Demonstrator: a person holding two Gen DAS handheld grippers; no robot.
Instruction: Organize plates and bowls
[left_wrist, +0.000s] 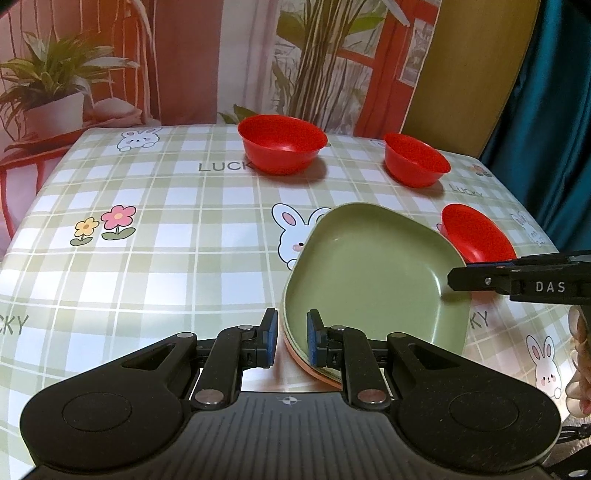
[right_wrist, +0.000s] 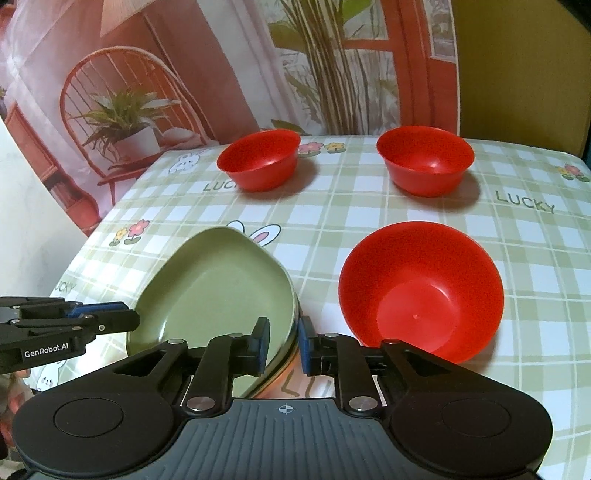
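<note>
A stack of plates lies near the table's front, a green plate (left_wrist: 373, 273) on top and a pink plate (left_wrist: 314, 365) under it; the green plate also shows in the right wrist view (right_wrist: 214, 295). My left gripper (left_wrist: 291, 336) is shut on the stack's left rim. My right gripper (right_wrist: 282, 343) is shut on the stack's right rim; it also shows in the left wrist view (left_wrist: 465, 280). Three red bowls stand empty: one near the stack (right_wrist: 421, 291), two at the back (right_wrist: 258, 158) (right_wrist: 424, 158).
The table wears a green checked cloth (left_wrist: 147, 258) with rabbits and flowers. A printed backdrop (left_wrist: 184, 55) hangs behind the far edge. A teal curtain (left_wrist: 554, 110) hangs at the right.
</note>
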